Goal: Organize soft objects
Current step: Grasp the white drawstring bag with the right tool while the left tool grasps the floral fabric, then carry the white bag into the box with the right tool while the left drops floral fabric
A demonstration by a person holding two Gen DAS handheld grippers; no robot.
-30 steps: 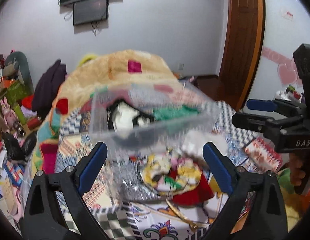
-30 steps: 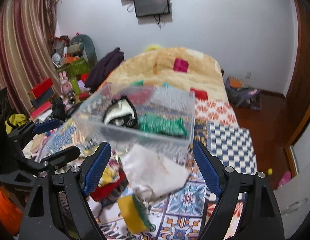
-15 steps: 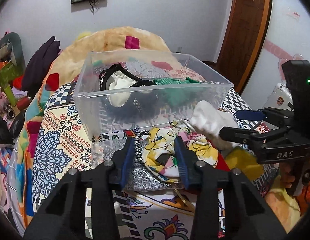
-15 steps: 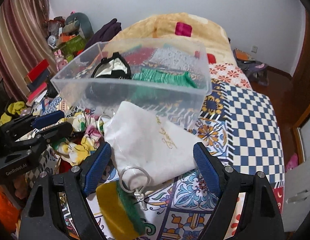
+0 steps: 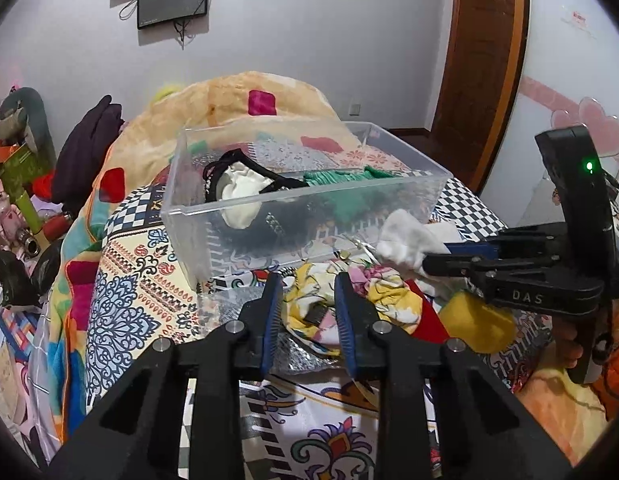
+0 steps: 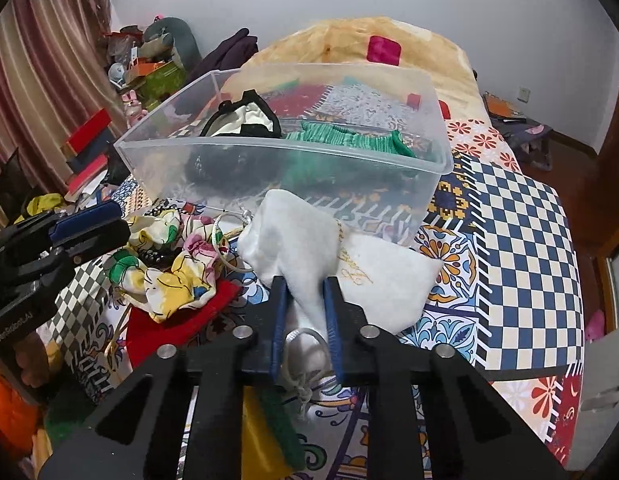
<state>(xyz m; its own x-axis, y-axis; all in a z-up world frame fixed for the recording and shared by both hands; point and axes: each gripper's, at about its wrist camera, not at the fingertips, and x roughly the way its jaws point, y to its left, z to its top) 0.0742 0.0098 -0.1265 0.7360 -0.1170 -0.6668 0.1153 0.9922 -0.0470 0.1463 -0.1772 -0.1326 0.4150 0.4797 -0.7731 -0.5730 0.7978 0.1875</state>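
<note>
A clear plastic bin [image 5: 213, 216] [image 6: 277, 160] stands on the patterned bed and holds a black-and-white item [image 5: 241, 184] and a green knitted cloth [image 6: 349, 138]. My right gripper [image 6: 303, 284] is shut on a white drawstring pouch [image 6: 293, 244], pinching its front part just before the bin; it also shows in the left wrist view [image 5: 405, 240]. My left gripper [image 5: 305, 284] has its jaws narrowed with a gap between them, above a yellow floral scrunchie [image 5: 309, 308] [image 6: 169, 272], with nothing held.
A red cloth [image 6: 181, 320] lies under the scrunchie. A yellow and green sponge [image 6: 269, 420] [image 5: 473, 320] lies near the front. Clutter and toys [image 6: 149, 68] fill the left side. A wooden door [image 5: 481, 60] stands on the right.
My right gripper has shut on the white pouch and lifted its front. My left gripper closed from wide open to a narrow gap. Both moved closer to the pile.
</note>
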